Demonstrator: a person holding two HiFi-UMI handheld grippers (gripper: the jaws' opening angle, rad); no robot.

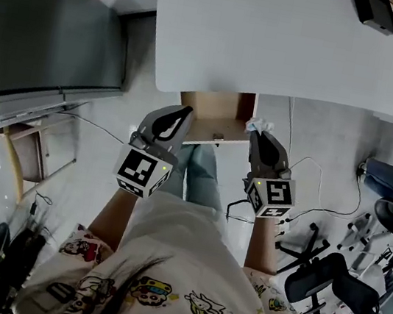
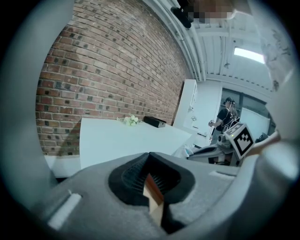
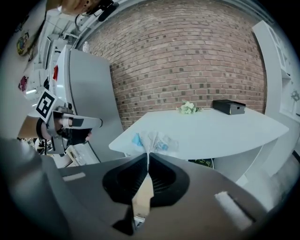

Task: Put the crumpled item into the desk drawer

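Observation:
The crumpled item (image 1: 259, 125), a white wrapper with blue print (image 3: 152, 140), sticks out past the tips of my right gripper (image 1: 258, 134) (image 3: 147, 157), which is shut on it. It hangs just above the right front corner of the open wooden drawer (image 1: 218, 115) under the white desk (image 1: 276, 39). My left gripper (image 1: 180, 118) (image 2: 150, 157) is at the drawer's left front corner, jaws together, nothing seen between them. Below both pairs of jaws the drawer's wood (image 2: 153, 194) (image 3: 142, 197) shows.
A black box (image 1: 376, 11) (image 3: 228, 107) and small white flowers (image 3: 189, 108) (image 2: 132, 120) lie at the desk's far side by the brick wall. A grey cabinet (image 1: 47, 23) stands left, an office chair (image 1: 325, 278) and floor cables right. A person (image 2: 227, 117) stands far off.

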